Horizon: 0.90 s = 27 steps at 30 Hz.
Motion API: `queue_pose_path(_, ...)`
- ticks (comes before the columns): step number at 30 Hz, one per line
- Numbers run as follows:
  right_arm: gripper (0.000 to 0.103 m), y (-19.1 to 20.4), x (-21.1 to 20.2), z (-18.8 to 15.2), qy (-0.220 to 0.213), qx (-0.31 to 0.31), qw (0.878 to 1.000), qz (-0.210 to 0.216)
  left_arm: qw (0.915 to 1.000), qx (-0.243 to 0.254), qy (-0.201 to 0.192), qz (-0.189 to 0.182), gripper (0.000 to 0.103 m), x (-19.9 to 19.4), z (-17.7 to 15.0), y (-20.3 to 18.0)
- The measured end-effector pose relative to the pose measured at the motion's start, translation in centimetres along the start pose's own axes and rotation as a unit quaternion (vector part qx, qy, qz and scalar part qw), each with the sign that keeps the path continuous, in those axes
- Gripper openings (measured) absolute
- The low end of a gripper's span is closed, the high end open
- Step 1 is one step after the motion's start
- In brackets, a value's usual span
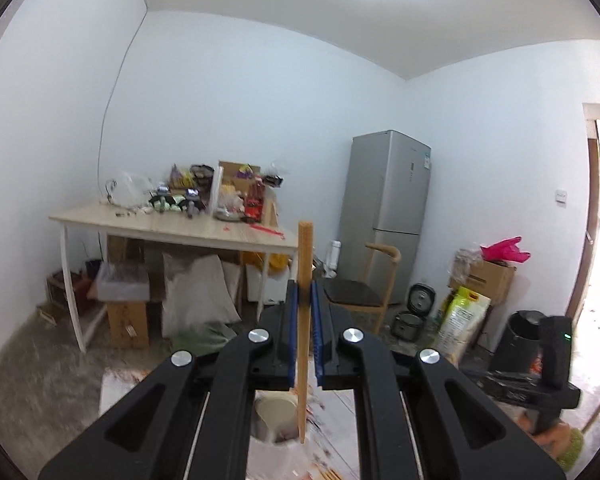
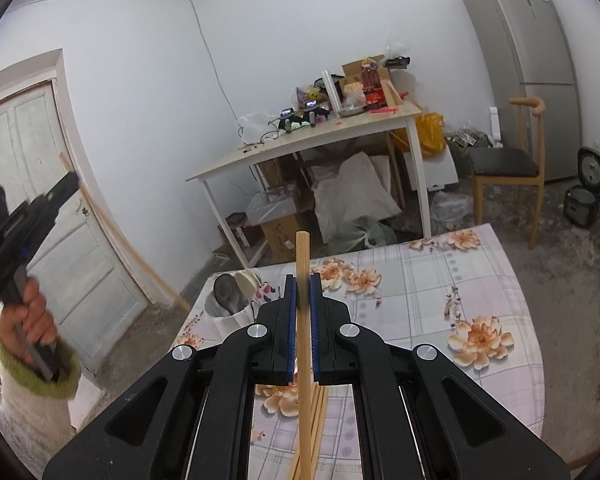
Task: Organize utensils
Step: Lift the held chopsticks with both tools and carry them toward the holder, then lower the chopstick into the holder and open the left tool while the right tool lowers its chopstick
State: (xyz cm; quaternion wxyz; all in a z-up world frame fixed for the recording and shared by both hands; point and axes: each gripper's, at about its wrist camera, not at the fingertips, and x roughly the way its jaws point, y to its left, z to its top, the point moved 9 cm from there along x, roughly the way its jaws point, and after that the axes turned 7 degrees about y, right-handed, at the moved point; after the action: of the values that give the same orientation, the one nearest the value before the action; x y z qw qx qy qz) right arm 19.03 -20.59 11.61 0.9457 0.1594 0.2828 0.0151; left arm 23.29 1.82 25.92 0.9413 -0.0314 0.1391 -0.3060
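Observation:
My left gripper (image 1: 305,286) is shut on a wooden chopstick (image 1: 304,256) that stands upright between its blue pads. The stick's lower end hangs above a white utensil holder (image 1: 274,412). In the right wrist view that left gripper (image 2: 74,180) is raised at the far left, with its chopstick (image 2: 140,264) blurred and slanting down. My right gripper (image 2: 303,278) is shut on a second wooden chopstick (image 2: 302,252). Under it, more chopsticks (image 2: 320,404) lie on the floral tablecloth (image 2: 440,280). The white holder (image 2: 230,308), with spoons in it, stands at the cloth's far left corner.
A person's hand (image 2: 32,312) in a green-cuffed sleeve holds the left tool. Beyond are a cluttered wooden table (image 2: 300,140), a chair (image 2: 504,168), a grey fridge (image 2: 532,60), rice cookers (image 2: 584,200) on the floor, and a white door (image 2: 40,184) at left.

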Motion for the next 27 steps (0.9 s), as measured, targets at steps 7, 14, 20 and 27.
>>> queue_pose_path(7,0.004,-1.2,1.8,-0.9,0.021,0.012,1.000,0.004,0.9986,-0.011,0.048,0.022,0.006,6.2,-2.0,3.0)
queue_pose_path(14,0.004,-2.1,3.7,-0.8,0.041,0.021,0.999,0.006,0.9942,-0.025,0.101,0.026,0.006,10.9,-6.9,4.3)
queue_pose_path(20,0.004,-2.1,4.1,-1.2,0.050,0.019,0.999,0.005,0.9874,-0.028,0.153,0.030,0.006,13.3,-10.4,4.8)
queue_pose_path(27,0.004,-1.5,4.5,-0.8,0.052,0.012,0.999,0.007,0.9769,-0.035,0.208,0.032,0.007,14.6,-13.6,5.4)
